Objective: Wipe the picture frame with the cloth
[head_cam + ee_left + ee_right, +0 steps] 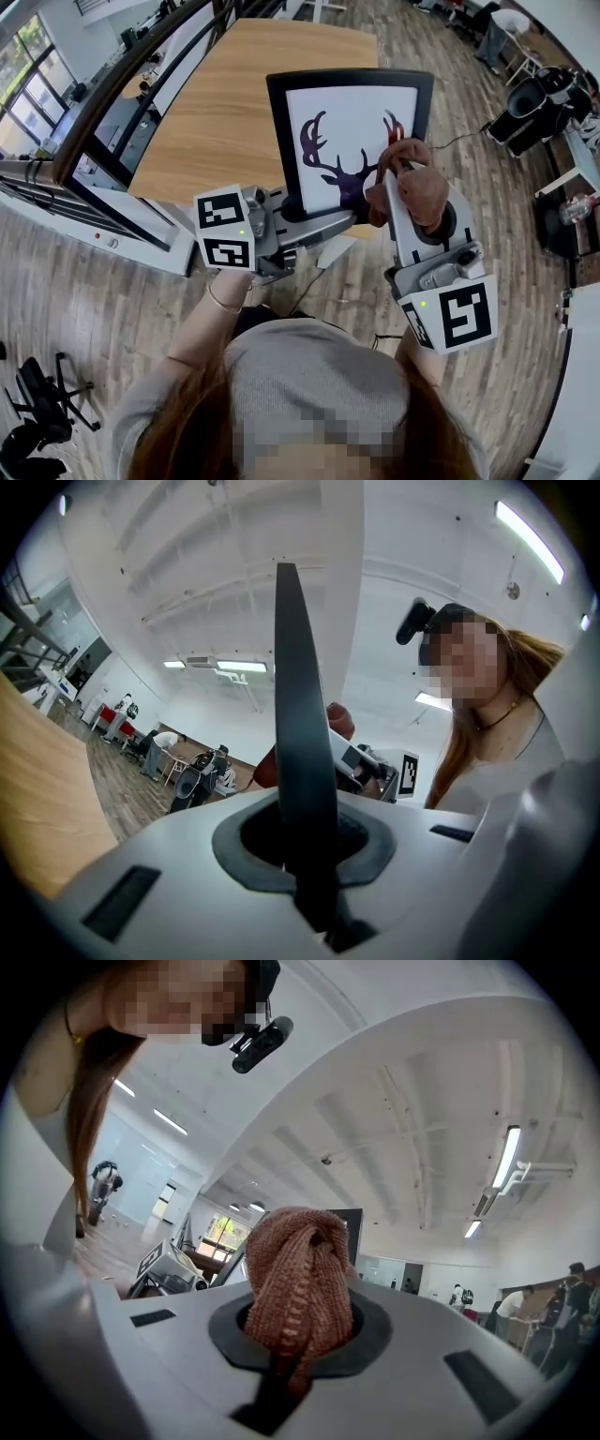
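Note:
In the head view a black picture frame [347, 79] with a white mat and a dark deer silhouette is held upright in the air. My left gripper [302, 212] is shut on the frame's lower left edge. In the left gripper view that edge [300, 714] runs thin and dark between the jaws of the left gripper [311, 855]. My right gripper [399, 174] is shut on a bunched brown knitted cloth [418, 184], which lies against the lower right of the picture. In the right gripper view the cloth [300, 1269] fills the jaws of the right gripper [298, 1333].
A light wooden table [225, 103] stands behind the frame. A dark railing and windows run along the left. A black office chair [37, 408] is at the lower left, and more chairs [539, 103] stand at the upper right on the wood floor.

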`<state>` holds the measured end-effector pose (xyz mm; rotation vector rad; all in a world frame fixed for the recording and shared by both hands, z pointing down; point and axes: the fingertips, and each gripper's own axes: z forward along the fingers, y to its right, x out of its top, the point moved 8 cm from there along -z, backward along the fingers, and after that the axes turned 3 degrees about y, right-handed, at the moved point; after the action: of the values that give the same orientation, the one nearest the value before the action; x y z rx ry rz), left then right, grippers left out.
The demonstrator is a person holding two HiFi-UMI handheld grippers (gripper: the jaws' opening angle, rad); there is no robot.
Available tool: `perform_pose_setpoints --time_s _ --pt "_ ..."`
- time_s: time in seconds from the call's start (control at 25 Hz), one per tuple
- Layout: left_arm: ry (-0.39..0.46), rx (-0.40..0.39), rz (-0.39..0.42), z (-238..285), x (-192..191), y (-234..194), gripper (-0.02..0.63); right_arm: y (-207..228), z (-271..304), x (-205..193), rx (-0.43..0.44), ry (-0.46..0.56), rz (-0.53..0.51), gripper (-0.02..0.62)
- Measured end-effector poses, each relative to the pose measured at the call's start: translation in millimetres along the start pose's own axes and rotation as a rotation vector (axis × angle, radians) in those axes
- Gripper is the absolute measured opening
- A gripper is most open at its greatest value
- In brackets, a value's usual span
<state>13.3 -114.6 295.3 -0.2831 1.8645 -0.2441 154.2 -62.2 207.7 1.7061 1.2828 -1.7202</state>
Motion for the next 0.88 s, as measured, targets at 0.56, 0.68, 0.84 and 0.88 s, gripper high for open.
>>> perform_pose_setpoints --time_s 0.56,0.68,0.84,0.88 --pt "0.001 -0.021 -0.013 -1 2 1 0.043 -9 -13 -16 0.046 -0.032 0.033 0.046" --pt "0.019 -0.025 -0.037 -1 0 -1 0.043 -11 -16 -22 0.06 -0.046 0.04 0.046" --pt "0.018 -0.023 -0.035 0 0 0 0.043 -13 -19 -26 0.073 -0.055 0.043 0.046" --pt "0.015 -0.021 -0.033 0 1 0 0.043 -13 -20 -27 0.077 -0.056 0.044 0.046"
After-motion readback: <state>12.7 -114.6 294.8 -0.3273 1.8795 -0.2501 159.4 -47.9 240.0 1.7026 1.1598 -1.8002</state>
